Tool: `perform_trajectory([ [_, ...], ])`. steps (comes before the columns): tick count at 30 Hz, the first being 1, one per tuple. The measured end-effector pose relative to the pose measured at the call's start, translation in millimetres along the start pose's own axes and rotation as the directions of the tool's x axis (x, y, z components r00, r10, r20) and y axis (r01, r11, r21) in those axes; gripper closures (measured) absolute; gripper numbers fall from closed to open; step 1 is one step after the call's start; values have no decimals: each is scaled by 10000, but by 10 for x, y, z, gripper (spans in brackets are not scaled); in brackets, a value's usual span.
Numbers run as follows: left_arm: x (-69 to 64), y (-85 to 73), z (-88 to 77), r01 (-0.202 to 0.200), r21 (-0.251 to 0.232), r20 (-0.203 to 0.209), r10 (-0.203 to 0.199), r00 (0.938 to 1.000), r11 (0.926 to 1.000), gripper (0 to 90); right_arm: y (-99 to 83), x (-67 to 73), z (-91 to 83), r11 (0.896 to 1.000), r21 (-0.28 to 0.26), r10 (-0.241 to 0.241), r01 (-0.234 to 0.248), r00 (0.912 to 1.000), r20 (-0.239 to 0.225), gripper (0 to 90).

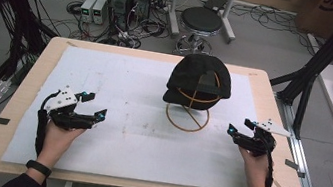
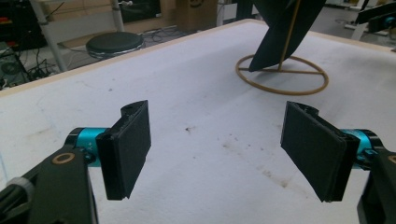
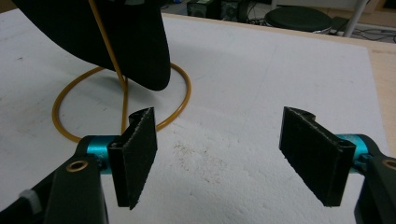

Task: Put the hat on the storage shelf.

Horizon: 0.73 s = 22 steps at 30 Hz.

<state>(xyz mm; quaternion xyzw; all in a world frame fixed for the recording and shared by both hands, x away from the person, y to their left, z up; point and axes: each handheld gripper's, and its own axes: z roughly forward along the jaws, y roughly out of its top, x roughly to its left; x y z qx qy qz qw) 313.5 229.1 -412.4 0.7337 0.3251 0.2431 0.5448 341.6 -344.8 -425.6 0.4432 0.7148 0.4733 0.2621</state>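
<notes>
Black fabric baseball cap (image 1: 200,81) sits on a yellow wire ring stand (image 1: 186,119), far centre of the white-covered table (image 1: 106,79). Left gripper (image 1: 94,106) and right gripper (image 1: 240,127) are both spread, empty. I'd pinch the brim and lift straight up, so the stand doesn't tip.

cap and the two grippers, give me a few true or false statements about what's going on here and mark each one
1. The black cap sits on a yellow wire stand. True.
2. The left gripper is shut on the cap. False: its jaws stand wide apart over the white mat, holding nothing.
3. The right gripper is open. True.
4. The cap lies flat on the mat. False: the stand holds it up above the mat.
5. A round black stool stands on the floor beyond the table. True.
</notes>
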Motion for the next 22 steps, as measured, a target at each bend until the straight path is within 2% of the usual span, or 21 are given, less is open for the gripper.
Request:
perform_trajectory([
  [4,15,-14,10,-76,164,-204,80,9998,9998,245,-8,-12,-18,10000,8,24,-24,10000,36,272],
  [7,18,-17,22,-19,173,-200,23,9998,9998,245,-15,-23,-34,10000,-16,33,-32,10000,52,272],
  [14,22,-8,28,-3,70,-270,5,9996,10000,247,-26,-35,-57,10000,0,68,-68,9999,88,272],
  [16,24,-5,27,-24,104,-404,29,9992,9999,250,-27,-36,-62,10000,-12,90,-90,9999,80,272],
  [19,33,-3,28,152,43,-424,-150,9990,9999,252,-30,-38,-68,10000,-6,70,-70,9999,105,273],
  [22,46,2,40,134,53,-482,-131,9988,9999,253,-35,-40,-75,10000,-13,46,-46,9999,127,273],
])
